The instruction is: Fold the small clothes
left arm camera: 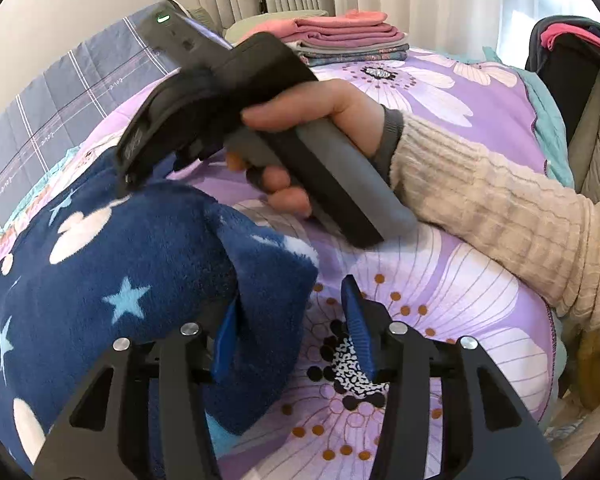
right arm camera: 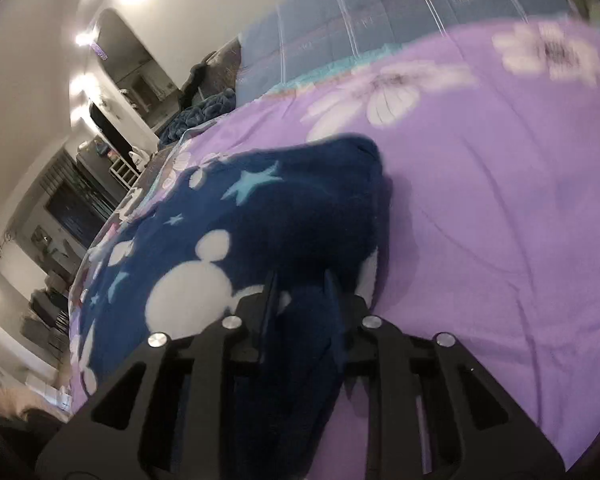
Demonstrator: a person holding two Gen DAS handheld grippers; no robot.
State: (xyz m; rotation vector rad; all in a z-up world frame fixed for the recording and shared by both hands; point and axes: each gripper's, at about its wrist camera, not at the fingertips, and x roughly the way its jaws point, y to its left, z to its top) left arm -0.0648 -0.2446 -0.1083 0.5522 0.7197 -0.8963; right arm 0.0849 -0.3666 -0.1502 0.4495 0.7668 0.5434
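1. Left gripper: jaws stand well apart. The near corner of the fleece lies against its left finger; nothing is pinched between the two, and the right finger is over bare quilt.
2. Right gripper: jaws drawn close on a fold of the same fleece, which bunches up between them. The left wrist view shows this gripper's nose bearing on the fleece's far edge, held in the right hand.
3. Location: the fleece, navy with stars and white mouse heads, lies on the purple flowered quilt toward the bed's left side, partly doubled over itself, with one flap raised near the left gripper.
4. Progress: a stack of folded garments sits at the bed's far edge, so several pieces appear finished. Unsorted clothes are heaped at the far right, off the quilt, so more seem to remain.
5. Judgement: the current piece looks mid-fold; the fold is not yet flat or squared.
6. Right wrist view is blurred; the exact grip depth cannot be told.
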